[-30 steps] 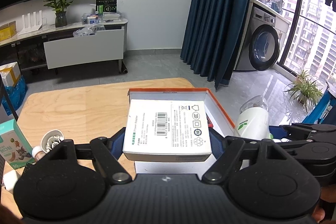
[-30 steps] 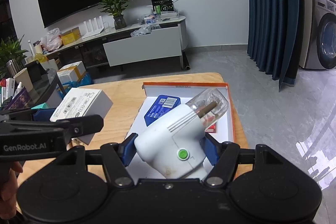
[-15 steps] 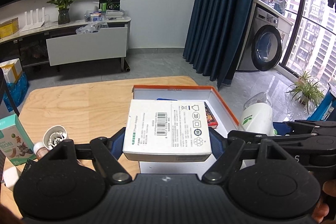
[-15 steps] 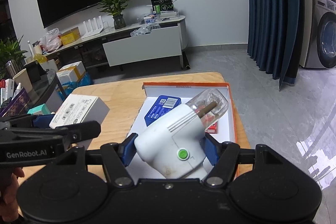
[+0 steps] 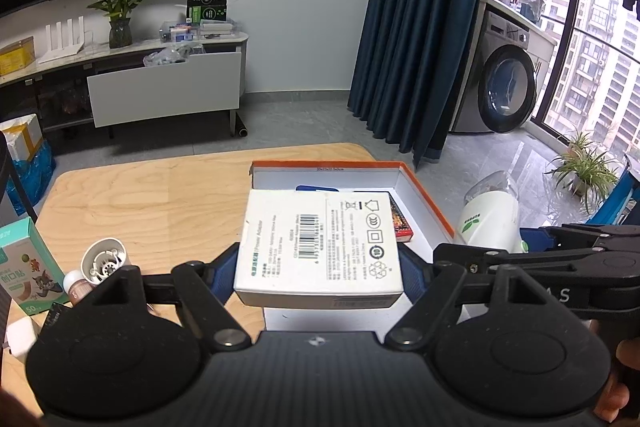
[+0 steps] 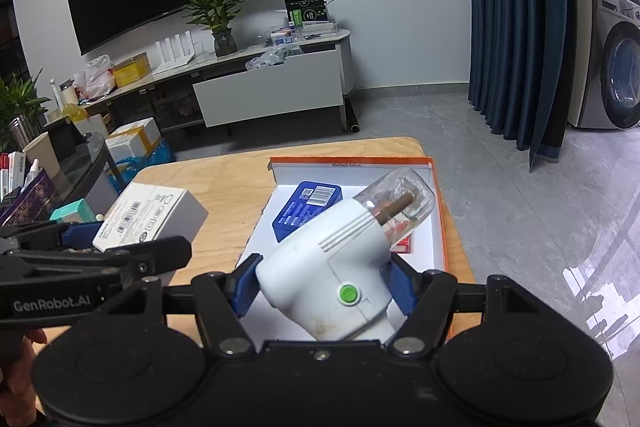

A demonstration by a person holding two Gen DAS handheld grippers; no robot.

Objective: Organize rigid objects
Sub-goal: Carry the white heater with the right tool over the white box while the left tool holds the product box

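Note:
My left gripper [image 5: 319,267] is shut on a white power adapter box [image 5: 320,243] with a barcode, held above the near end of the orange-rimmed white tray [image 5: 424,195]. The box also shows in the right wrist view [image 6: 148,215]. My right gripper [image 6: 322,283] is shut on a white handheld device with a green button and clear cap [image 6: 340,263], held over the tray [image 6: 436,207]. In the tray lie a blue box [image 6: 306,207] and a red packet [image 5: 401,223]. The device also shows in the left wrist view [image 5: 488,219].
On the wooden table [image 5: 160,195] at left lie a teal carton [image 5: 26,267], a white round cap [image 5: 104,261] and a small bottle [image 5: 78,285]. The table's right edge drops to grey floor [image 6: 540,227]. A glass side table [image 6: 60,171] with clutter stands left.
My left gripper with the white box has drawn back and slightly left; more of the tray shows beyond it. My right gripper with the white device has barely moved.

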